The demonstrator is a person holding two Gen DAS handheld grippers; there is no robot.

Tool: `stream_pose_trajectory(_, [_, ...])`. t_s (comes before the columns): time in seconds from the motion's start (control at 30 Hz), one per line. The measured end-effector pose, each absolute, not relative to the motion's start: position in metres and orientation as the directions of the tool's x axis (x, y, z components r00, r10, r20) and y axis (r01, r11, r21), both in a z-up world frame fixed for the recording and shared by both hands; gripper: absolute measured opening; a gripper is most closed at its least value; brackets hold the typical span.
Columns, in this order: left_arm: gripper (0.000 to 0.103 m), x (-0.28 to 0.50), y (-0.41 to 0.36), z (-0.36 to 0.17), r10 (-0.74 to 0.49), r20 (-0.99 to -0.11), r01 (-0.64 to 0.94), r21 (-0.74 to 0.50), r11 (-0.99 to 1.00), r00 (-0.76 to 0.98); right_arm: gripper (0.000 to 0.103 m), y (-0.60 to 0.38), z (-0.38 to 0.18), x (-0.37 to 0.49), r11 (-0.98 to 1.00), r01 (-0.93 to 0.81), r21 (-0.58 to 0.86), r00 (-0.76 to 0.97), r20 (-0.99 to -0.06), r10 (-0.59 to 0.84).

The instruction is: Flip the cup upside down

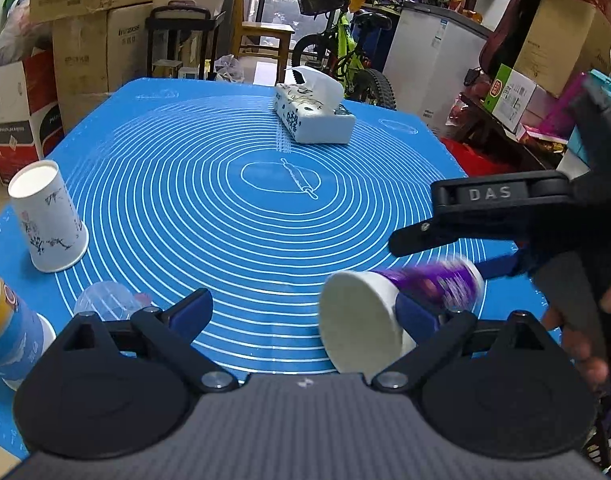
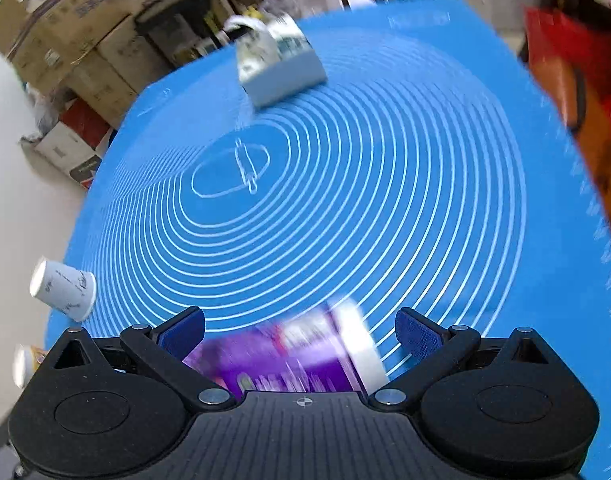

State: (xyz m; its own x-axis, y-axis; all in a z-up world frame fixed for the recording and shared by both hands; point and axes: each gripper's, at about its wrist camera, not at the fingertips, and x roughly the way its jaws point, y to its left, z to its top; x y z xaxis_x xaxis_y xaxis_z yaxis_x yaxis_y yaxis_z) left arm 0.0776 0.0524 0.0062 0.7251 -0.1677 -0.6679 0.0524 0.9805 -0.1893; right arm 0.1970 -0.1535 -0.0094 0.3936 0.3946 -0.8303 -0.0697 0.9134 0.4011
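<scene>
while its 2 blue-padded fingers stand wide apart, the right gripper (image 2: pixel 301 330) has the purple-and-white paper cup (image 2: pixel 301 354) lying blurred between them, and whether either pad touches it cannot be told. in the left wrist view that cup (image 1: pixel 389 312) is tipped on its side just above the blue silicone baking mat (image 1: pixel 225 208), its white base turned toward the camera, with the right gripper's black body reaching in over it from the right. the left gripper (image 1: pixel 305 308) is spread open too and grips nothing, though its right pad sits just beside the cup's wall. farther left on the mat, a white paper cup with ink drawings (image 1: pixel 47 218) stands upside down, near a clear plastic cup (image 1: pixel 105 300) and a blue-and-yellow printed cup (image 1: pixel 9 332) at the edge. well beyond, a white patterned tissue box (image 1: pixel 313 114) rests at the far side of the mat.
</scene>
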Motion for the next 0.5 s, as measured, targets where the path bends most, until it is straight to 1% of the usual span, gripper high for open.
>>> stream_pose_trajectory(0.17, [0.098, 0.077, 0.054, 0.005, -0.178, -0.665, 0.063, -0.194, 0.979, 0.725, 0.099, -0.157, -0.03, 0.197, 0.886, 0.022, 0.463, 0.336, -0.838, 0.43])
stream_pose_trajectory(0.23, [0.098, 0.077, 0.052, 0.005, -0.178, -0.664, 0.065, -0.192, 0.979, 0.726, 0.099, -0.166, -0.025, 0.189, 0.872, 0.036, 0.489, 0.35, -0.823, 0.447])
stream_pose_trajectory(0.4, [0.098, 0.079, 0.05, 0.004, -0.182, -0.667, 0.073, -0.188, 0.979, 0.722, 0.1, -0.186, 0.009, 0.164, 0.891, 0.022, 0.454, 0.455, -0.798, 0.396])
stream_pose_trajectory(0.5, [0.098, 0.077, 0.047, 0.002, -0.185, -0.668, 0.081, -0.183, 0.98, 0.721, 0.1, -0.2, 0.013, 0.149, 0.869, 0.055, 0.491, 0.469, -0.781, 0.411])
